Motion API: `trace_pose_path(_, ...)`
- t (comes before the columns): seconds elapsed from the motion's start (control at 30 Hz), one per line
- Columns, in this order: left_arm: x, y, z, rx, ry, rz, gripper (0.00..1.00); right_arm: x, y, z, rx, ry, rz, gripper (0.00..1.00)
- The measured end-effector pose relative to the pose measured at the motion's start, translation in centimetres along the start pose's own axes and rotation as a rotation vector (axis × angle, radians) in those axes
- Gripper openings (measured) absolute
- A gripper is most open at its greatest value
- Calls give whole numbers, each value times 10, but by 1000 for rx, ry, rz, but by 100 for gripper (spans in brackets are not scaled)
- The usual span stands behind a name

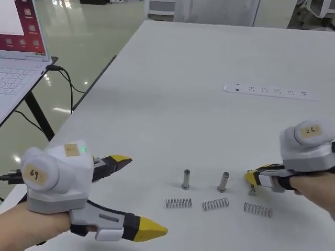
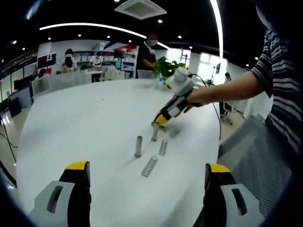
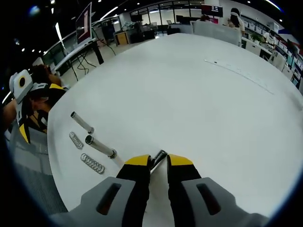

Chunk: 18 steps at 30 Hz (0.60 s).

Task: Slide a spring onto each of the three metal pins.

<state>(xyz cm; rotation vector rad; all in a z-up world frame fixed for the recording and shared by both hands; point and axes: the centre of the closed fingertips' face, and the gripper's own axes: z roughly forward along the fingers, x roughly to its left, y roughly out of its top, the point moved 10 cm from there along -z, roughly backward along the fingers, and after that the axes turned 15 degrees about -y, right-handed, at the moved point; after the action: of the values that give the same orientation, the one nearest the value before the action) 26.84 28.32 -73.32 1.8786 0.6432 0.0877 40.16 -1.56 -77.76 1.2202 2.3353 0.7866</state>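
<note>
- the right hand-held gripper [image 1: 251, 178] had its jaws drawn close on the third pin [image 3: 159, 157], near the desk's front edge; i read it as clamped, though i could not tell if the pin stood upright.
- the left hand-held gripper [image 1: 135, 193] hovered with its jaws wide apart and nothing between them, well left of the parts.
- the left pin [image 1: 186, 179] and the middle pin [image 1: 223, 182] stood upright and bare, with a spring lying just in front of each.
- to do this step well, i judged the clamped pin needed a steady hold with its shaft free. the open gripper should take the nearest spring [image 1: 258, 209] lightly by its middle, since it would likely roll or squash, then line its bore up with the pin's tip.
- the desk [image 1: 209, 115] was white and smooth; a power strip [image 1: 269, 92] lay farther back, a laptop [image 1: 18, 47] sat off to the left, and an open office with ceiling lights lay around.
</note>
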Motion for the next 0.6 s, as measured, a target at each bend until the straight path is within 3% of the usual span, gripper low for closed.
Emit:
trace_pose_path(0.37,-3,-4,2,3,-2,-12,98,1,-4,1,13,9,5,5)
trace_pose_path(0.6,-3,-2,2,4,0,-9,98,-5,-8,-3,4,32,76,5)
